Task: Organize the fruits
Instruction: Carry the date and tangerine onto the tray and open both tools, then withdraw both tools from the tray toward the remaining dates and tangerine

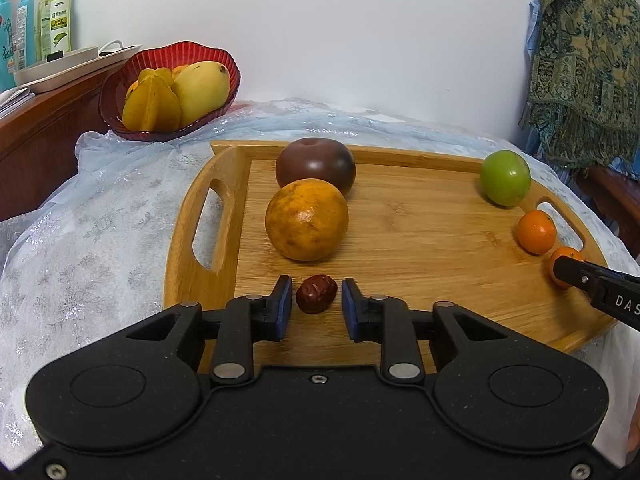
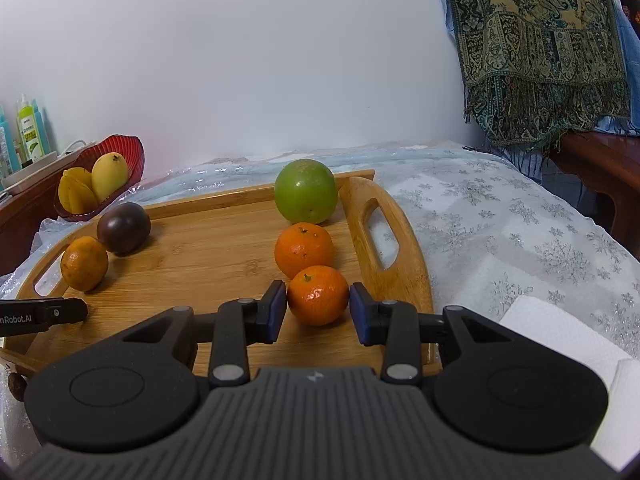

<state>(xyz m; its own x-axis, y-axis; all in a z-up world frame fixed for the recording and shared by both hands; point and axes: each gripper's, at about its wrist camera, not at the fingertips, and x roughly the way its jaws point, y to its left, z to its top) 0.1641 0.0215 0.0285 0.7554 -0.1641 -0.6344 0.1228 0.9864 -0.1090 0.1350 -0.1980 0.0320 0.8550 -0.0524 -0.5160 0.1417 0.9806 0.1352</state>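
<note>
On the bamboo tray, a wrinkled red date lies between the blue pads of my left gripper, with a narrow gap on each side; the gripper is open. My right gripper brackets a small tangerine that rests on the tray near its right handle. Its pads stand just off the tangerine's sides, so this gripper is open too. A second tangerine and a green fruit line up behind it. A large orange and a dark purple fruit sit ahead of the left gripper.
A red bowl holding a mango and starfruit stands at the back left. Bottles and a white tray sit on a wooden cabinet. A patterned shawl hangs at the right. White paper towel lies on the snowflake cloth.
</note>
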